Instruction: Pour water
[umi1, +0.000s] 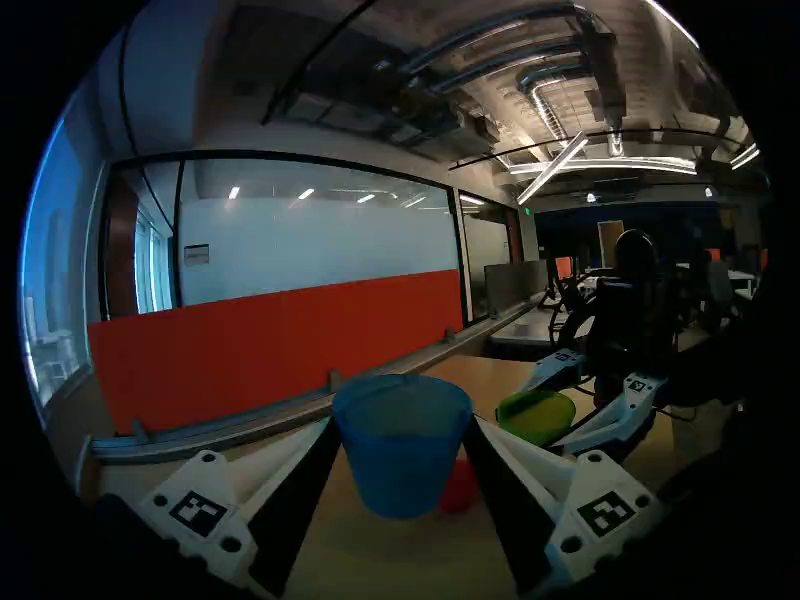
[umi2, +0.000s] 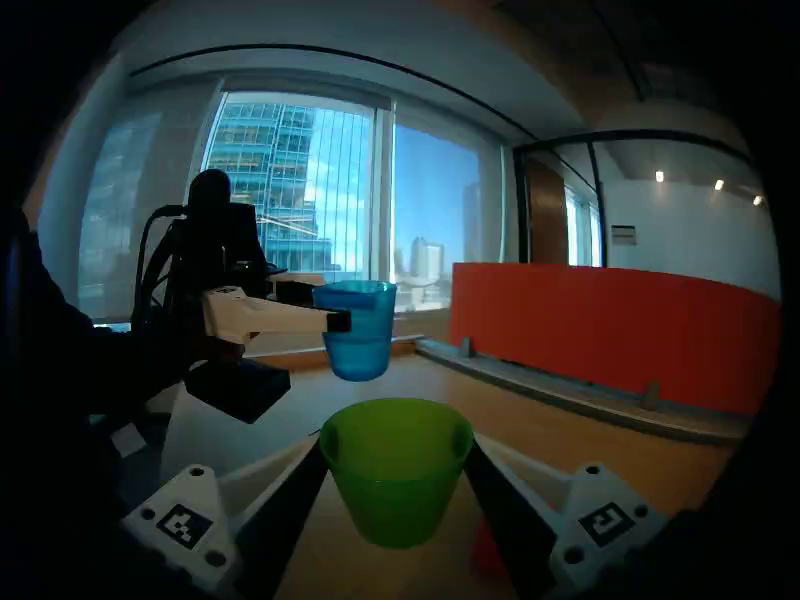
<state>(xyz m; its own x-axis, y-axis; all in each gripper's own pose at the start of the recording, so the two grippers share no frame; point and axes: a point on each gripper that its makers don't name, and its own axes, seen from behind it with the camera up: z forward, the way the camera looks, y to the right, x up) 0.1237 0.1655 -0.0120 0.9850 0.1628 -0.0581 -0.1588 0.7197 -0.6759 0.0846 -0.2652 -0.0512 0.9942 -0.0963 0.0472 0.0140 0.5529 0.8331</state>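
In the left gripper view the left claw (umi1: 402, 435) sits low centre, both fingers pressed on the sides of one upright blue cup (umi1: 402, 455). A red thing (umi1: 461, 487) peeks out behind the cup's lower right, mostly covered, so I cannot tell what it is. The tabletop (umi1: 400, 565) is cut off at the bottom edge.

In the right gripper view the right claw (umi2: 397, 455) likewise clamps one upright green cup (umi2: 397, 480), low centre. Beyond it, centre left, the blue cup hangs higher than the green cup and apart from it.

That makes two claws and two cups. I cannot tell whether either cup holds water. Far off are an orange panel (umi2: 620, 320) and a window (umi2: 300, 190).
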